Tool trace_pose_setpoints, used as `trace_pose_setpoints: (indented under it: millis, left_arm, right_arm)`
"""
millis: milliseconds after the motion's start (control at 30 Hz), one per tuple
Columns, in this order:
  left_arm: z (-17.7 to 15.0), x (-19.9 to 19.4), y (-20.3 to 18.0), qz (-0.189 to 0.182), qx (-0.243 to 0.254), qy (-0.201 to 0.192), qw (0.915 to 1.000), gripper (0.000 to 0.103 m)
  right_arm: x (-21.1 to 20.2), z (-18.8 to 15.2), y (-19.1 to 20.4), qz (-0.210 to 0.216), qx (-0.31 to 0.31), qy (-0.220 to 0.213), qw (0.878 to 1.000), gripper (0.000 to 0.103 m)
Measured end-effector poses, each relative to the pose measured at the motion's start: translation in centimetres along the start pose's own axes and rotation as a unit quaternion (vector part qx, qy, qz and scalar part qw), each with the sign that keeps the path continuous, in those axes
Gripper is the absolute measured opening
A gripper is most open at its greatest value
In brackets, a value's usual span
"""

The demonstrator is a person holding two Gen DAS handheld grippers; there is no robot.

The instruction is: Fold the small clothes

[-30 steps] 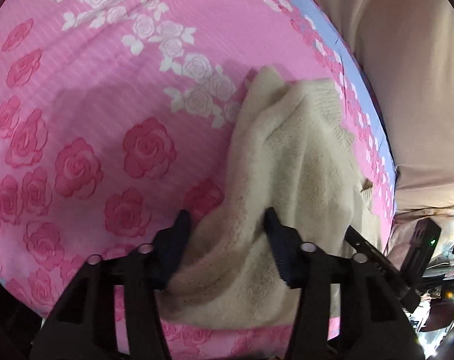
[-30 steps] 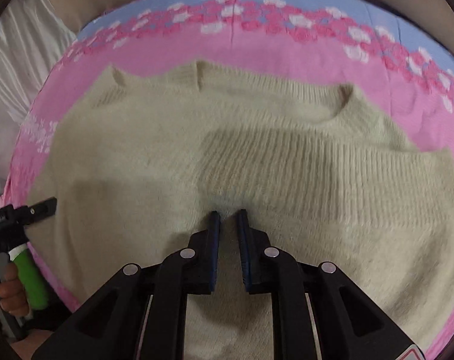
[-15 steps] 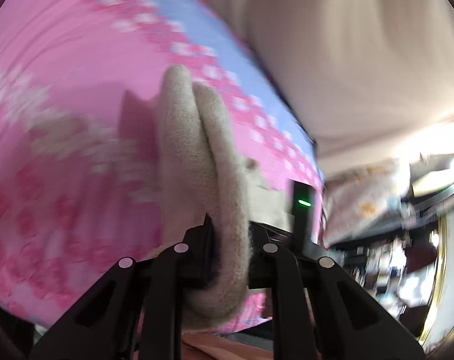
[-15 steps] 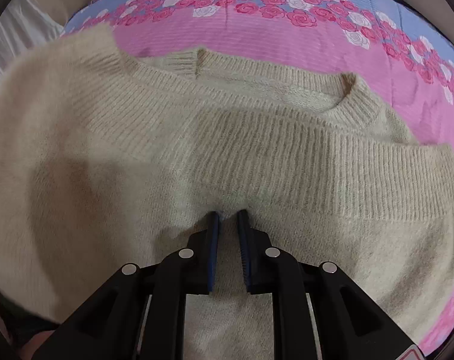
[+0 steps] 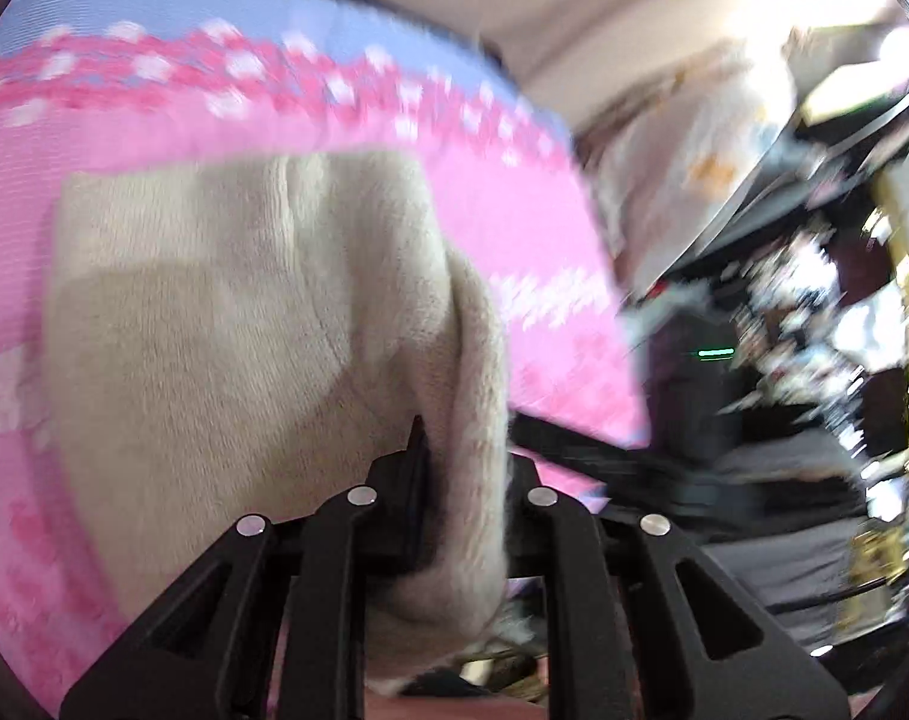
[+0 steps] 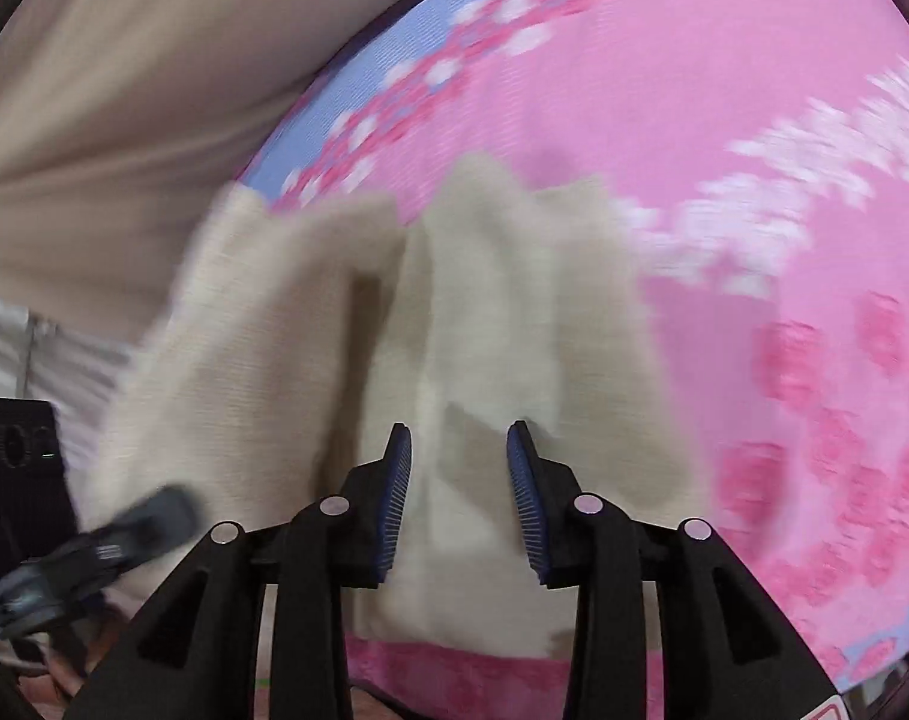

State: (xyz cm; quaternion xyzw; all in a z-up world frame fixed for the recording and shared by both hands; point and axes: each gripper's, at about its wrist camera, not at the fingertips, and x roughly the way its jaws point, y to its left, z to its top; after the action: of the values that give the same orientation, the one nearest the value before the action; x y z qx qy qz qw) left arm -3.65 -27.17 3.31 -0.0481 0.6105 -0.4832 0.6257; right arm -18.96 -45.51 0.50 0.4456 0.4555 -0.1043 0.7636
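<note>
Bed: pink rose-print bedspread [image 6: 784, 228] with a blue border, motion-blurred.
Sweater: cream knit sweater [image 5: 226, 330] lies bunched on the bedspread, ahead of both tools.
Left hand-held gripper [image 5: 463, 480]: clamped onto a thick fold of the sweater.
Right hand-held gripper [image 6: 459, 468]: jaws apart, gripping nothing, sweater directly beneath and between them.
Beyond: beige wall [image 6: 124, 90].

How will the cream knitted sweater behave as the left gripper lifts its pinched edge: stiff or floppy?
Probably floppy: the cream knitted sweater bulges in a soft fold around the left gripper. Likely grippy rather than slippery, given its fuzzy knit. It drapes in loose ridges on the pink floral bedsheet.
</note>
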Motion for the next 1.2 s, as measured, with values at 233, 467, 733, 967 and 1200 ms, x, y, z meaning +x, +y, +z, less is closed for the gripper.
trace_pose_setpoints:
  millis: [233,467,733,967,1200]
  left_arm:
    - [-0.9,-0.7,-0.1,-0.004,-0.008,-0.04,0.9991,0.046]
    - [-1.4,-9.3,5.1,0.046,-0.062,-0.142,0.9869,0.064]
    - [-3.8,-13.0,11.8,0.079,-0.154,-0.174,0.9695,0.068]
    - [-3.7,-12.1,11.0,0.078,-0.14,-0.166,0.973,0.071]
    - [-3.8,-7.9,10.6,0.063,-0.145,-0.099,0.9825,0.075]
  right_arm:
    - [-2.6,-0.1,-2.0,0.057,0.046,-0.021,0.997,0.059]
    - [2.3,0.9,2.9,0.069,0.019,0.038,0.997,0.072]
    - [3.7,0.0,11.1,0.06,-0.094,0.038,0.993,0.016]
    - [-0.1,1.8,7.7,-0.02,-0.124,-0.01,0.992,0.02]
    - [-0.5,0.6,1.2,-0.044,-0.028,-0.029,0.998,0.042]
